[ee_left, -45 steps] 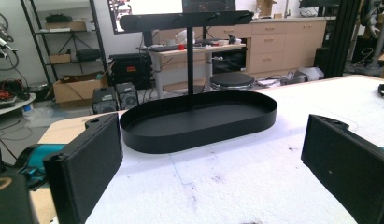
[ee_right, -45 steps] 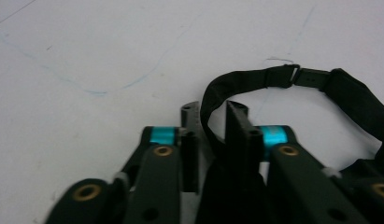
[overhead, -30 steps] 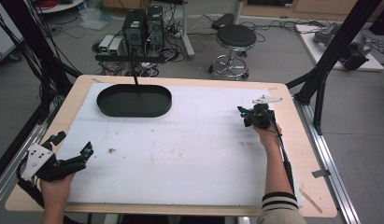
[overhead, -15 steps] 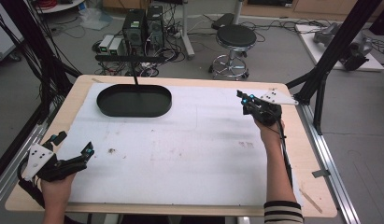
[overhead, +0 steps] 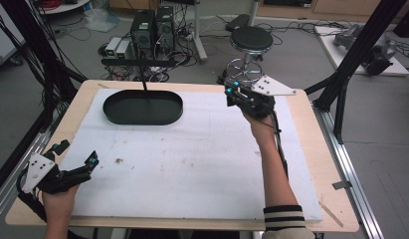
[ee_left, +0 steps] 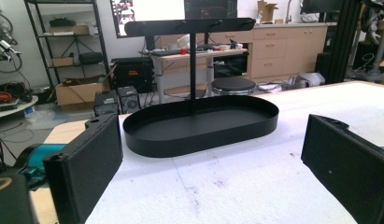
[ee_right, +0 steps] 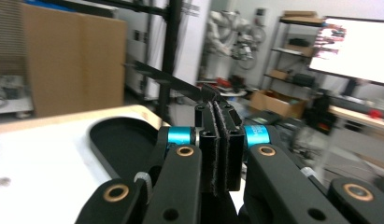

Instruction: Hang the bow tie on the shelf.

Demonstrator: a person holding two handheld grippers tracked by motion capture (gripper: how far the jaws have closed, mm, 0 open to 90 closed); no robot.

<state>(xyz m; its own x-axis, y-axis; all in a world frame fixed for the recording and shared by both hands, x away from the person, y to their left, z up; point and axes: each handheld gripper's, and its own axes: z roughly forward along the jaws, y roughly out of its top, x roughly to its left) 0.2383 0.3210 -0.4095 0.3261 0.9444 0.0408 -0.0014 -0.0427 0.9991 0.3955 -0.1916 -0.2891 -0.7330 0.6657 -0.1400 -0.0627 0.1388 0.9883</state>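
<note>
Up high, right gripper (overhead: 235, 90) raised, jaws pressed together, empty; left gripper (overhead: 85, 167) low, wide apart, empty.

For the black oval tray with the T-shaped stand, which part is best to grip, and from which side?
Probably the thin upright post of the black oval tray, taken from the side with the jaws either side of it. It is narrow and stands clear above the tray. The low rim is a second choice, from above. The left gripper, jaws open, already faces it.
</note>
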